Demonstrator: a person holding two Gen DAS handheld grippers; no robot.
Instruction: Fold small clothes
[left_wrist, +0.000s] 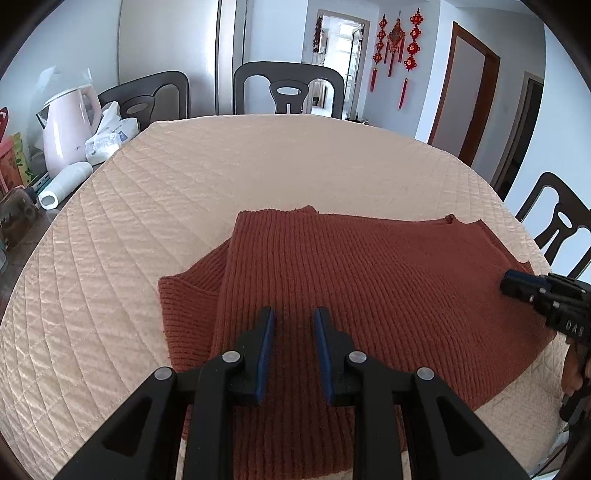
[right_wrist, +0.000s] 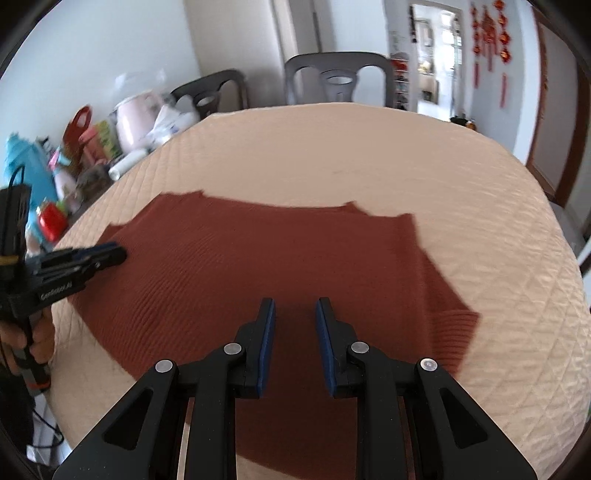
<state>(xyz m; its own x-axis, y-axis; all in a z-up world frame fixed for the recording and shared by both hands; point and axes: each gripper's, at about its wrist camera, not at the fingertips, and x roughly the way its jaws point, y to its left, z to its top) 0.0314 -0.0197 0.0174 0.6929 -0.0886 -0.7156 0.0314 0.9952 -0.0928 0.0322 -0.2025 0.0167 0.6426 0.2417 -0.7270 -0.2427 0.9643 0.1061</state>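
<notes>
1. A rust-brown ribbed knit sweater (left_wrist: 351, 280) is lying flat on a round table covered with a cream quilted cloth (left_wrist: 221, 177), toward the near edge.
2. In the left wrist view, one side of the sweater is lying folded over the body, with a ribbed part sticking out from beneath on the left.
3. The left gripper (left_wrist: 293, 314) is hovering over the near part of the sweater, its blue-padded jaws standing apart with only a gap between them, gripping nothing.
4. The right gripper (right_wrist: 294, 304) is likewise hanging above the sweater's near middle, jaws parted and nothing between the pads; its view is blurred.
5. From the left wrist camera, the right gripper (left_wrist: 517, 286) is showing at the right edge, its tips over the sweater's right border; whether they are touching the knit I cannot tell.
6. From the right wrist camera, the left gripper (right_wrist: 110, 253) is reaching in from the left over the sweater's left edge, with a hand (right_wrist: 37, 343) gripping its handle.
7. A pink electric kettle (left_wrist: 68, 129), a white bag (left_wrist: 109, 134) and a white cylinder lying on its side (left_wrist: 66, 184) are sitting on the far left beside the cloth.
8. Dark chairs (left_wrist: 288, 88) are standing behind the table, and red knot ornaments (left_wrist: 397, 48) are hanging on the far wall.
</notes>
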